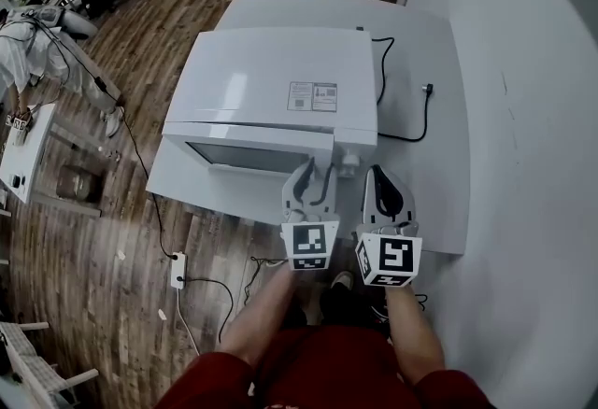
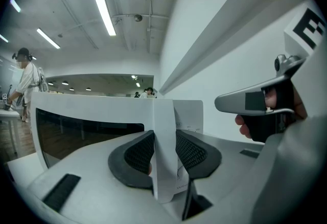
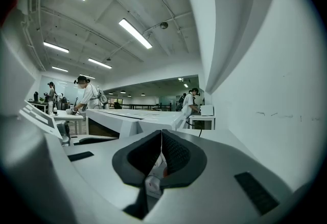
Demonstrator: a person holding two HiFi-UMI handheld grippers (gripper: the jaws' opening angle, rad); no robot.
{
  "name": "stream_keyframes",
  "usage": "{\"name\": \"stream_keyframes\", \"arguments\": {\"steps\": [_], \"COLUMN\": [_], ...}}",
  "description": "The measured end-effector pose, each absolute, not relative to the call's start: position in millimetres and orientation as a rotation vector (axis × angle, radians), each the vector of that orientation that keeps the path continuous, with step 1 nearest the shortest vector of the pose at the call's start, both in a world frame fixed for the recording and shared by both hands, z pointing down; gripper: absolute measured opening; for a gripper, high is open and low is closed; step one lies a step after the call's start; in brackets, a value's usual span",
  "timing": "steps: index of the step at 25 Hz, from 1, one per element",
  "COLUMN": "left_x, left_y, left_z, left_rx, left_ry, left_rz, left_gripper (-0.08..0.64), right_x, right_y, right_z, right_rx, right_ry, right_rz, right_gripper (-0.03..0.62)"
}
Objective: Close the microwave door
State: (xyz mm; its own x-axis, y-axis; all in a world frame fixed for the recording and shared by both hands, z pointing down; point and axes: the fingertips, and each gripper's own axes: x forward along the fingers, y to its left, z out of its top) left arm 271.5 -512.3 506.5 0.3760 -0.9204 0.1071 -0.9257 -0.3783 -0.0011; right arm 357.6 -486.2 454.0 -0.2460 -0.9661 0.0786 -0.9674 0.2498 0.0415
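A boxy white microwave oven sits on a white rectangular bench pushed against a white wall, its front turned toward the person. Its white door with a dark glass window runs along that front and looks almost shut, its free right-hand edge standing just off the body. The left tongs are at that edge. In the left gripper view the door stretches away to the left, and its thin white edge stands upright between the two black ribbed pads of the left tongs, which are closed onto it from both sides. Behind the edge shows the printed white control panel. The right tongs hover just beside the left ones, in front of the microwave's right corner and over the bench. In the right gripper view the right tongs have their pads brought together with nothing between them. A grey printed label lies on the microwave's top. A black power cable loops over the bench behind it. A white power strip lies on the wooden plank floor.
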Motion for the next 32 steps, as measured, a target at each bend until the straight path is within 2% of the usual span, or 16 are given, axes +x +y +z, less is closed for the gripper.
{"name": "stream_keyframes", "arguments": {"steps": [32], "left_x": [277.0], "left_y": [-520.4], "left_z": [511.0], "left_rx": [2.602], "left_ry": [-1.67], "left_rz": [0.227], "left_gripper": [0.15], "right_x": [360.2], "right_y": [-477.9], "right_z": [456.5], "right_rx": [1.908], "right_ry": [-2.379], "right_rz": [0.044], "right_gripper": [0.028]}}
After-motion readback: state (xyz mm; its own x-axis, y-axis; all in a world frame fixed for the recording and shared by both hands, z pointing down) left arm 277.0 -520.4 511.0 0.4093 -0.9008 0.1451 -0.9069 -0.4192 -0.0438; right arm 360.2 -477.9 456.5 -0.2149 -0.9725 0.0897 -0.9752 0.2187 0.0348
